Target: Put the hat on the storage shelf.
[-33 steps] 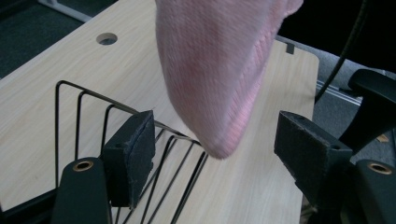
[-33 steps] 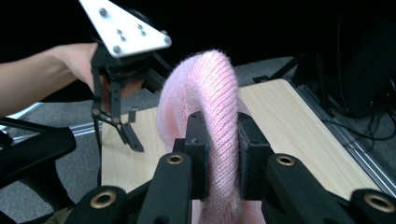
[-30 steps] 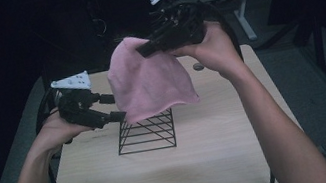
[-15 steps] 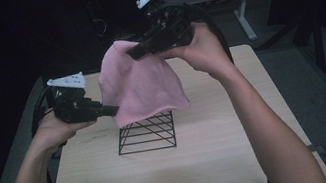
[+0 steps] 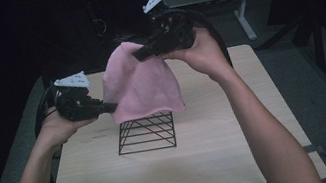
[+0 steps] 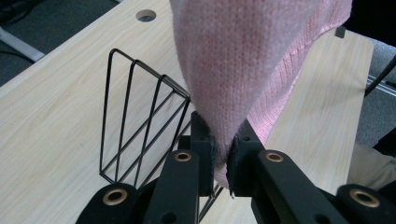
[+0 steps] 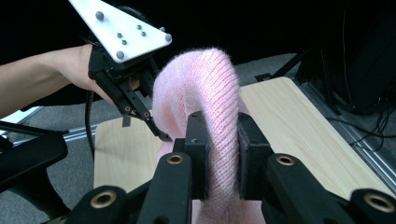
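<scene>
Dark surroundings close in on a pale wooden tabletop (image 5: 224, 162), where a black wire rack (image 5: 146, 133) stands near the middle. Above it a pink knitted hat (image 5: 139, 83) hangs in the air, clear of the wood, held between two tools. The left claw (image 6: 223, 161) is pressed together on the ribbed lower edge, a thin fold of knit caught between its pads, while the right claw (image 7: 218, 156) pinches a thick bunch of the crown, higher and farther back. The likeliest trouble, in my judgement, is at the left: so little fabric is trapped there that a pull from the other hand could drag the hem free and leave the hat dangling from one point. The soft knit also stretches, so tension between the hands may distort it rather than open it. Lowered carelessly, the hem could snag on the rack's upright wires or tip the light frame over. No brand, label or legible writing shows on the hat, rack or tools.
</scene>
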